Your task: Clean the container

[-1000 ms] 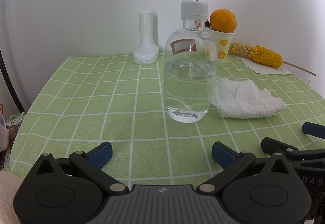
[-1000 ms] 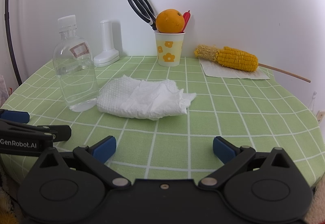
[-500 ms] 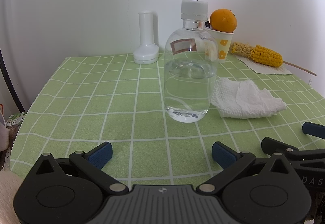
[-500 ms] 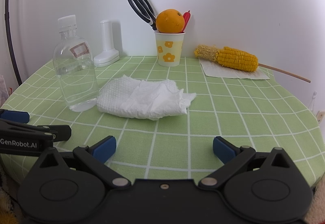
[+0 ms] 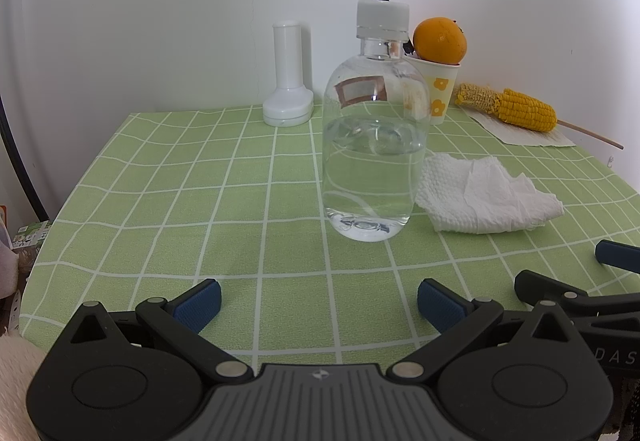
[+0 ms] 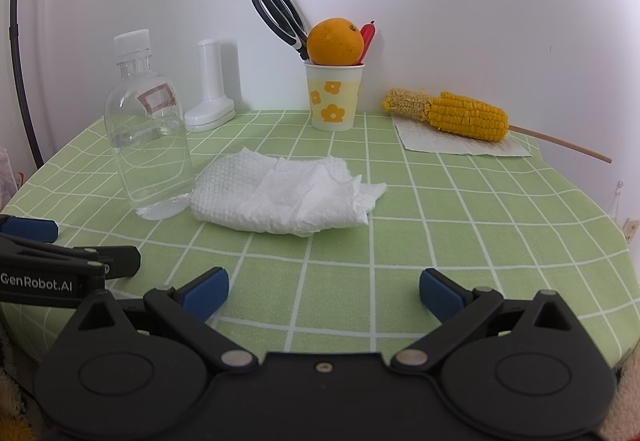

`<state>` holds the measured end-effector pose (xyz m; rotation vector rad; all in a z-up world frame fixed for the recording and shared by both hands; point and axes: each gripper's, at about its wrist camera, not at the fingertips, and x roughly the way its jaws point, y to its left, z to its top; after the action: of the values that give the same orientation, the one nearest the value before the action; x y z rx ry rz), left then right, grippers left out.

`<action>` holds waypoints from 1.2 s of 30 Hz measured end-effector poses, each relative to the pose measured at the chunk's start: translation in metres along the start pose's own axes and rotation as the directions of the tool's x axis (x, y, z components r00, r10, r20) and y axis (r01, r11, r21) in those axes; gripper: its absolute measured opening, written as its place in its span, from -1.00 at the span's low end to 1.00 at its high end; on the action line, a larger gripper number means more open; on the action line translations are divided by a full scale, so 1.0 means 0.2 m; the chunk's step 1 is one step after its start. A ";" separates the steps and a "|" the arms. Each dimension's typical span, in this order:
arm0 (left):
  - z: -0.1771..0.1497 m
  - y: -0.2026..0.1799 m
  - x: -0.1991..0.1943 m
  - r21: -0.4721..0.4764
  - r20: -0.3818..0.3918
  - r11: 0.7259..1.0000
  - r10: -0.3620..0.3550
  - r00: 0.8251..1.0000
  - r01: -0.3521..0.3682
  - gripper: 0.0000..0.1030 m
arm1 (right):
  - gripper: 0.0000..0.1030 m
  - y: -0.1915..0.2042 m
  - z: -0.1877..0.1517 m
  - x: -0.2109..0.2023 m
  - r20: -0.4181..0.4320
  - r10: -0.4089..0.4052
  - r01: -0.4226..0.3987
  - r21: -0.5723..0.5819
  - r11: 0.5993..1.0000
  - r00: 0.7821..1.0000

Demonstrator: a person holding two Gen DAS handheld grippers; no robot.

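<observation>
A clear plastic bottle (image 5: 374, 145) with a white cap, about half full of water, stands upright on the green checked tablecloth (image 5: 240, 225). It also shows in the right wrist view (image 6: 150, 145) at the left. A crumpled white paper towel (image 5: 484, 197) lies just right of the bottle, and shows in the right wrist view (image 6: 288, 197) too. My left gripper (image 5: 318, 307) is open and empty, short of the bottle. My right gripper (image 6: 324, 295) is open and empty, short of the towel.
At the back stand a white dispenser (image 5: 288, 81), a flowered paper cup (image 6: 334, 97) holding an orange (image 6: 335, 42) and scissors (image 6: 280, 17), and a corn cob on a stick (image 6: 452, 115) on a paper sheet. The table edge curves away at the right.
</observation>
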<state>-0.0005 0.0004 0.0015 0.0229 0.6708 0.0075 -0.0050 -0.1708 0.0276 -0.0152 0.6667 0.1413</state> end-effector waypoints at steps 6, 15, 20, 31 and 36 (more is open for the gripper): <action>0.00 0.00 0.00 0.000 -0.002 1.000 0.000 1.000 0.000 1.00 | 0.99 0.00 0.00 0.00 0.000 0.000 0.000 0.000 1.000 1.000; 0.00 0.00 0.00 -0.005 -0.016 1.000 0.004 1.000 -0.004 1.00 | 0.99 0.00 0.00 0.00 0.000 0.000 0.000 0.000 1.000 1.000; 0.01 0.00 0.00 -0.007 -0.025 1.000 0.006 1.000 -0.007 1.00 | 0.99 0.00 0.00 0.00 0.000 0.000 0.000 0.000 1.000 1.000; 0.03 0.01 0.00 -0.009 -0.085 1.000 0.006 0.996 -0.007 1.00 | 0.99 0.01 0.01 0.00 -0.008 0.005 -0.005 0.000 1.000 1.000; 0.04 0.05 -0.06 -0.054 -0.039 0.997 -0.065 0.997 0.063 1.00 | 0.99 0.00 0.01 0.00 -0.013 0.017 -0.017 0.001 1.000 1.000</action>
<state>-0.0053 0.0098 0.0161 -0.0501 0.7114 -0.0360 -0.0026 -0.1715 0.0289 -0.0092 0.6800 0.1576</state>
